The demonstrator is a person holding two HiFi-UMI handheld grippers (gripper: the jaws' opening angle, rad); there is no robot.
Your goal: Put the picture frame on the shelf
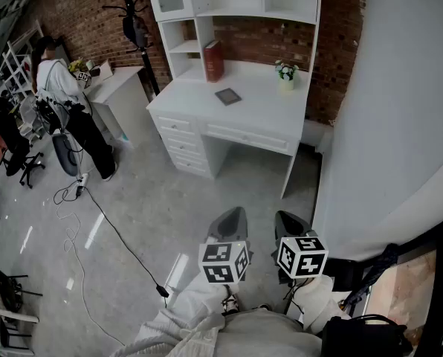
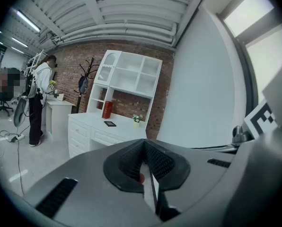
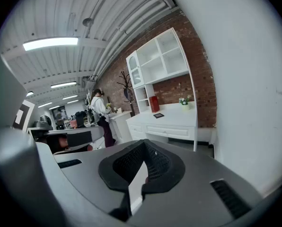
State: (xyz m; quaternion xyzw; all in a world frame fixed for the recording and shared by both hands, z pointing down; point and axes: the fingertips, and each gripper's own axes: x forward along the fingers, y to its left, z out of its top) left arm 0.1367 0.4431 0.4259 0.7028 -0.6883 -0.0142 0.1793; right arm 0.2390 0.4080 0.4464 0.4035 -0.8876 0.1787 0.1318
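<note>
Closest in the head view, left gripper (image 1: pixel 229 225) and right gripper (image 1: pixel 292 227) are seen far from the thin dark picture frame (image 1: pixel 227 96) lying flat on the smooth white counter (image 1: pixel 262 99) below the shelf (image 1: pixel 186 47), and in the left gripper view, then the right gripper view, ribbed black fingers (image 2: pixel 129 162) are found pressed together on nothing, so a frame skidding across that glossy top is the risk once pinching is attempted.

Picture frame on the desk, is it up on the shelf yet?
Nothing done yet. The small dark picture frame lies flat on the white desk, not on the white shelf. The left gripper and right gripper are shut, empty, far off. To do: walk over, grab it, shelve it.
</note>
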